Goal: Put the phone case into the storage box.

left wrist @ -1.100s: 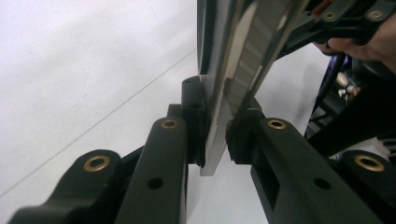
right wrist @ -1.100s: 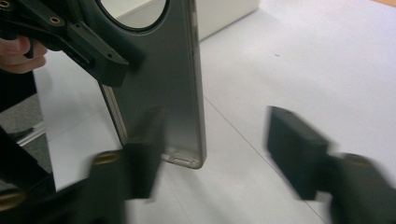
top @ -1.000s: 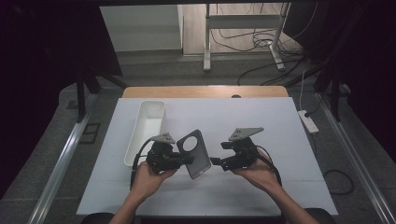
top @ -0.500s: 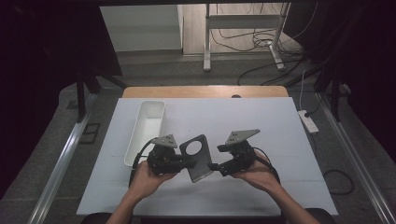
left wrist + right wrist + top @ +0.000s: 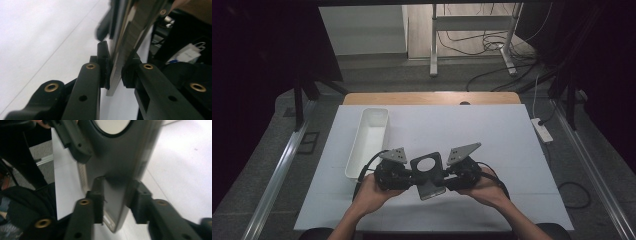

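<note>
A flat grey plate (image 5: 430,184) with a round hole is held up over the near middle of the white table (image 5: 502,135). My left gripper (image 5: 411,176) is shut on its left edge; in the left gripper view the plate (image 5: 125,50) runs edge-on between the two pads of that gripper (image 5: 116,75). My right gripper (image 5: 447,180) meets the plate from the right. In the right gripper view the plate (image 5: 112,157) fills the gap of this gripper (image 5: 116,195), both pads against it. A hand holds each gripper.
A long white tray (image 5: 368,140) stands at the table's left, just behind my left gripper. A wooden strip (image 5: 432,98) borders the far edge. A power strip (image 5: 542,130) and cables lie on the floor to the right.
The right gripper has moved left and now has the plate's right side between its jaws. The plate has tilted from slanted to more level between both grippers.
</note>
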A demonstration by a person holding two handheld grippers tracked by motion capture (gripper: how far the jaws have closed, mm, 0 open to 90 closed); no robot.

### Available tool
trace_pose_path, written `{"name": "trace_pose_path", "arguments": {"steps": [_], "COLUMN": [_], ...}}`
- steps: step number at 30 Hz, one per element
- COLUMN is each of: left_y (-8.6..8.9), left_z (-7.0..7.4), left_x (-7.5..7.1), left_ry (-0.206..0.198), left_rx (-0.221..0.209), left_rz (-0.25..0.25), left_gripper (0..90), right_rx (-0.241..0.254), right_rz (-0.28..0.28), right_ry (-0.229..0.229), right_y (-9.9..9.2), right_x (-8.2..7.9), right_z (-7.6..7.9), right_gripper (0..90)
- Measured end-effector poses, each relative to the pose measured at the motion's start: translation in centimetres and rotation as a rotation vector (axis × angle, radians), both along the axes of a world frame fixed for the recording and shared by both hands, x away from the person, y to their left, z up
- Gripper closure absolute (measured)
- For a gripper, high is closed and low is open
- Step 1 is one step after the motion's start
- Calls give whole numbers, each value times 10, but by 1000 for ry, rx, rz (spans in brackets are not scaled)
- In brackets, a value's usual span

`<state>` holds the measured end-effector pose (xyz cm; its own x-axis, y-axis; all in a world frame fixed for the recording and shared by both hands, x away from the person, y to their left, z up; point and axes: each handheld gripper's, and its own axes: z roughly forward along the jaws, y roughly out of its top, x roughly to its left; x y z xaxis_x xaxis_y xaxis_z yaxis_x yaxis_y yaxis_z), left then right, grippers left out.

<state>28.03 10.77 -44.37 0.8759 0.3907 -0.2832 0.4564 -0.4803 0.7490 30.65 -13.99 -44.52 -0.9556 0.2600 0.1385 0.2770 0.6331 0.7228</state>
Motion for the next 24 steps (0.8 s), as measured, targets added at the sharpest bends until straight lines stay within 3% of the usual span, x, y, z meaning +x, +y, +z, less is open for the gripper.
{"name": "trace_pose_path", "arguments": {"steps": [2,4,8,10,13,18,24], "left_y": [1,4,4,4,9,16,20], "left_z": [0,0,1,1,0,-1,-3], "left_x": [0,2,1,2,4,7,8], "left_ry": [-5,2,-19,-32,-37,-50,-99], "left_rx": [4,-22,-30,-13,-7,-21,-20], "left_rz": [14,14,56,79,124,178,234], "left_gripper": [792,787,744,722,591,459,284], "right_rx": [2,9,22,22,21,16,24], "right_rz": [12,33,10,-7,-51,-108,-169], "right_ry": [5,16,1,-20,-57,-68,-83], "right_y": [-1,-1,-1,-1,-3,-7,-10], "right_x": [0,-1,-2,-3,-2,1,3], "right_z": [0,1,5,6,7,6,6], "right_gripper": [764,801,804,805,804,804,804]}}
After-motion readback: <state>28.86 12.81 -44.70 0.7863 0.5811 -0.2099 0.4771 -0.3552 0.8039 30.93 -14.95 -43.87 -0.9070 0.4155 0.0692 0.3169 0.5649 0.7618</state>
